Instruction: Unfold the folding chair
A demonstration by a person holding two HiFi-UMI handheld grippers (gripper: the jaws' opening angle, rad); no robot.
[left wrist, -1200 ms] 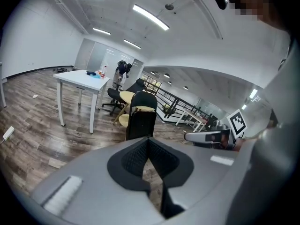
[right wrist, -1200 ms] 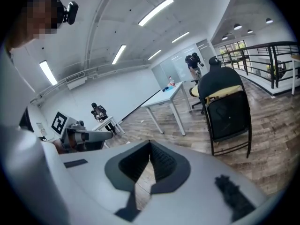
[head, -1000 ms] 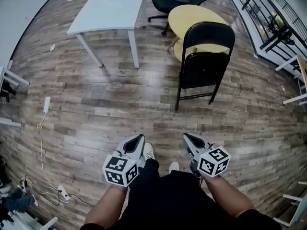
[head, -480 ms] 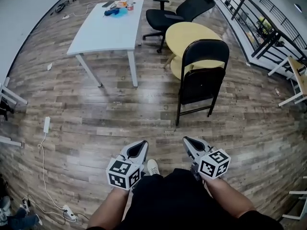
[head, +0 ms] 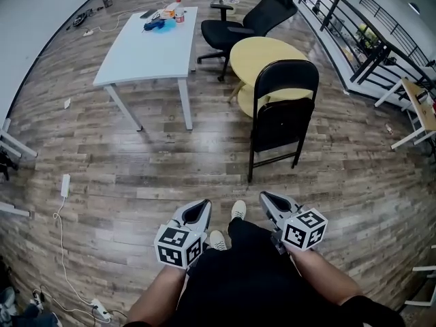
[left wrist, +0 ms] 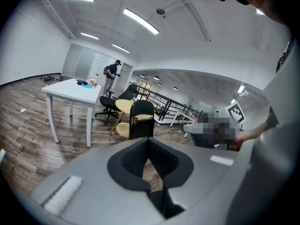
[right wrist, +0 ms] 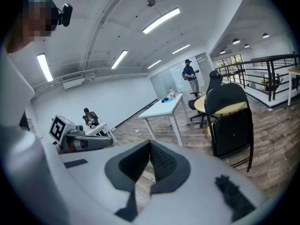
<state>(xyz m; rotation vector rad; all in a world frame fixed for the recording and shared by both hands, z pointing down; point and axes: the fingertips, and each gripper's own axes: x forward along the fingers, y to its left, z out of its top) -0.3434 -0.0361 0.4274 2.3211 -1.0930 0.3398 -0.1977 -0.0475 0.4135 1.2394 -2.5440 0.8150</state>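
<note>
My left gripper and right gripper sit at lower centre, jaws fully closed, holding nothing. The folding chair stands folded at upper right, just beside the yellow table. Risk, as I judge it: arriving with closed jaws shoves the chair and topples it.

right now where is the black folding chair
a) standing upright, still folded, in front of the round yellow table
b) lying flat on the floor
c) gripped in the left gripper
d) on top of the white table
a: the head view shows the black folding chair upright on its legs with the seat folded up, just in front of the round yellow table, and no gripper on it.
</note>
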